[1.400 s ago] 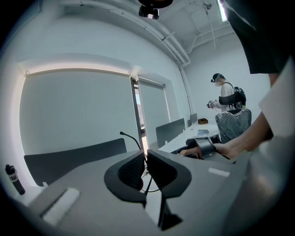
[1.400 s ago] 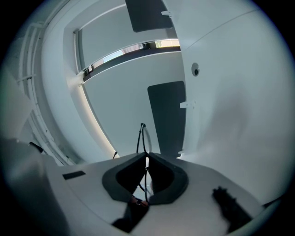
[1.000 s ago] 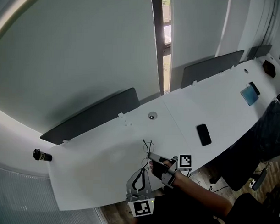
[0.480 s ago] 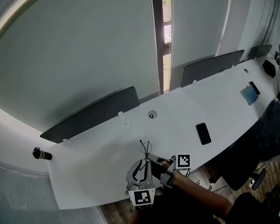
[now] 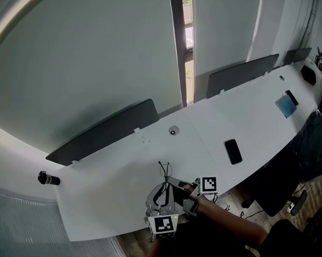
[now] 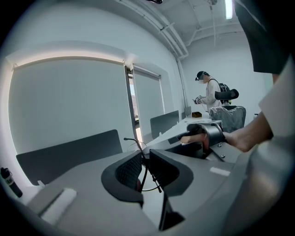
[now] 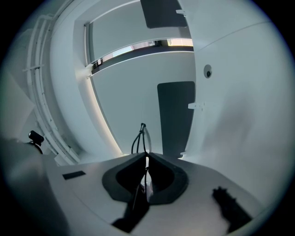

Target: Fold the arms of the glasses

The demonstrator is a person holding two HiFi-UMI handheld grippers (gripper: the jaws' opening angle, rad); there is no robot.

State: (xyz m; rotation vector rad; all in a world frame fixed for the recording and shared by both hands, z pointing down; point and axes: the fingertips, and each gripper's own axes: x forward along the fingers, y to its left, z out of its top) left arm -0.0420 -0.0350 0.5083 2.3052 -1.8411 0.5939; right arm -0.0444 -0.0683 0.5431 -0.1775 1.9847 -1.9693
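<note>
Thin black wire-frame glasses (image 5: pixel 163 168) are looking way too tiny in the head view to tell how the arms are sitting. Small black cylinder (image 5: pixel 48 178) at 9 o'clock isn't reading as anything clear either.

Desk (image 5: pixel 122 187) is plain white, glasses (image 5: pixel 163 167) black, phone (image 5: pixel 233 151) near its right edge black too, back-edge dividers (image 5: pixel 105 131) dark grey, marker cubes (image 5: pixel 163 224) black-and-white squares.

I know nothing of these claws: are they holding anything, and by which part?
The right gripper pinches the glasses, seemingly near the front. The left gripper is closing round one arm, not yet gripping.
</note>
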